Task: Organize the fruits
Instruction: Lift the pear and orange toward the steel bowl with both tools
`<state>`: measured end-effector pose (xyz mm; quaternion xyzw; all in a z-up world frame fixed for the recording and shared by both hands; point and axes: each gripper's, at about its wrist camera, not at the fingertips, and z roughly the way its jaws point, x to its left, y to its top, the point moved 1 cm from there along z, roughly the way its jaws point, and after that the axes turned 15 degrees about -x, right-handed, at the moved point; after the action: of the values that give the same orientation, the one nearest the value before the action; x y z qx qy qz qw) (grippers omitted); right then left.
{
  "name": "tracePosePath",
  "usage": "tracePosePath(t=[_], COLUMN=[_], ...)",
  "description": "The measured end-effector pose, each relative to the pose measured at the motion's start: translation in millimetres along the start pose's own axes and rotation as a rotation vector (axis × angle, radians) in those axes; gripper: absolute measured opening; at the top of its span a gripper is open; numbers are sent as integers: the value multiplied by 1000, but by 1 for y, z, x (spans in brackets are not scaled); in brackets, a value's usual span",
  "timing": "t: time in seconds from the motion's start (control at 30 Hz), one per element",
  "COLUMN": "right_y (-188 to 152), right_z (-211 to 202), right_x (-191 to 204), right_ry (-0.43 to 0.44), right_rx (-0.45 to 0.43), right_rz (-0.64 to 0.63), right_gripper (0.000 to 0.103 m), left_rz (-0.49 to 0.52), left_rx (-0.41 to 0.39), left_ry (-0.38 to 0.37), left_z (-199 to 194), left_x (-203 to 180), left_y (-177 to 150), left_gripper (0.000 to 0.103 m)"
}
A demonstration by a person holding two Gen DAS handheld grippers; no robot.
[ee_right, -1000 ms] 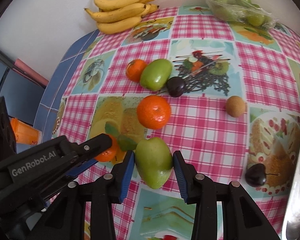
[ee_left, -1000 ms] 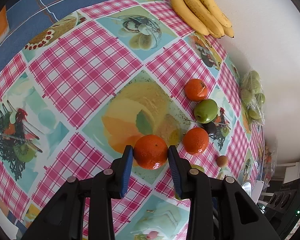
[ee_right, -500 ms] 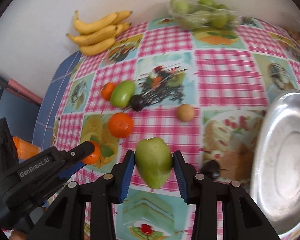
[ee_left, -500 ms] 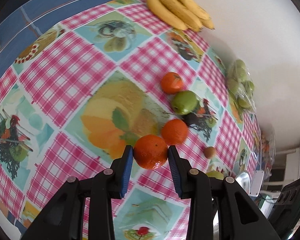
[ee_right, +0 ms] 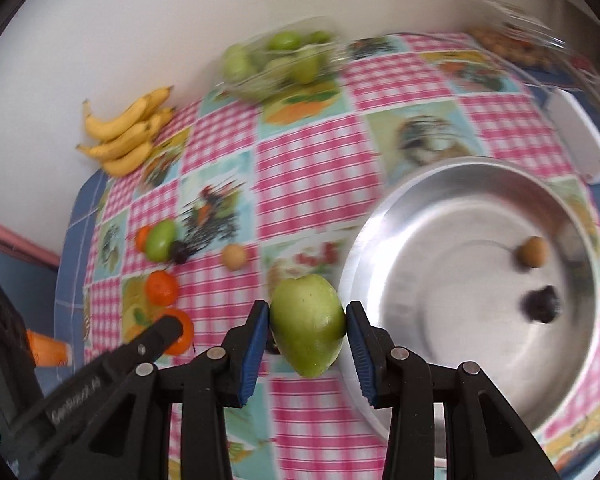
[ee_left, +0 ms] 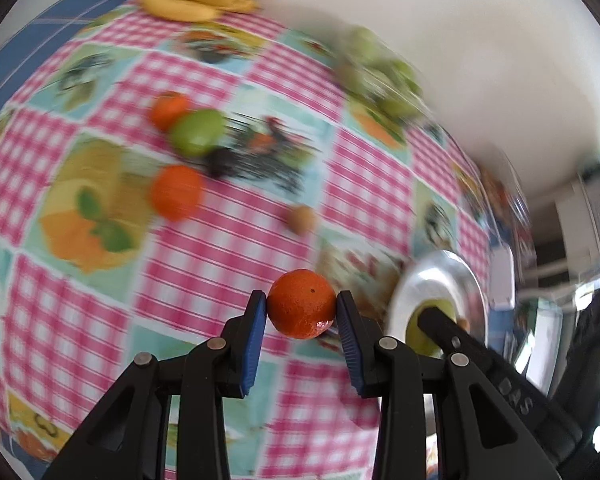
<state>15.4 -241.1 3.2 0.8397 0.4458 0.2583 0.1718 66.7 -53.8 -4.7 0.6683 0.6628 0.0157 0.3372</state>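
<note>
Carried rightward across the checked tablecloth (ee_right: 316, 168) since a second ago, both fruits, with the steel bowl (ee_right: 384, 216) now filling the right side of the right wrist view where earlier only its rim showed. Left gripper (ee_left: 301, 312) pinching a mandarin (ee_left: 302, 304) between blue pads (ee_left: 256, 336), lifted clear of the cloth, just short of the bowl's rim (ee_left: 476, 280). Right gripper (ee_right: 307, 322) clamped on a green pointed fruit (ee_right: 307, 324), pads pressed to both its sides, held beside the bowl's near-left edge. Seen in the left wrist view over the bowl: the green fruit (ee_left: 424, 332) and one black finger (ee_left: 448, 324) of the right gripper. Inside the bowl already: a small brown round fruit (ee_right: 532, 252) and a dark cherry-like fruit (ee_right: 542, 308), well apart from the rim. Left on the cloth: two more mandarins (ee_right: 162, 288), one touching another green fruit (ee_right: 160, 240), a dark fruit (ee_right: 180, 255) just beside that, and a second brown round fruit (ee_right: 235, 257) nearer the bowl. Against the wall: a bunch of bananas (ee_right: 128, 136) and a clear bag of green fruit (ee_right: 276, 60). Much of both views blurred; finer detail of the far table edge not readable.
</note>
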Motion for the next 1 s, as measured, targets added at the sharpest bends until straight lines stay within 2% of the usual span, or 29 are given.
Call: tracePosePath(t=[0.1,0.33,0.47,0.63,1.0], right_y=[2,5,4,0,-6], right_z=[-6,-23,-32,-32,-15], right_x=[-28,-80,-101,-118,-111], right_ry=[-56,-103,-133,-156,-151], right_rx=[-7,-37,-51,-38,20], right_rz=[48,142,172,196,173], right_gripper=[42,43,43,43,43], left_rz=[86,257,298,329,364], left_rx=[19,79,94,78,82], left_ry=[-29,-108,-136,-132,-150], left_z=[3,10,15,20,33], left_x=[-29,-86,-102,-109,-115], left_y=[-15,-55,-67,-69,-74], left_gripper=[37,37,37,37,37])
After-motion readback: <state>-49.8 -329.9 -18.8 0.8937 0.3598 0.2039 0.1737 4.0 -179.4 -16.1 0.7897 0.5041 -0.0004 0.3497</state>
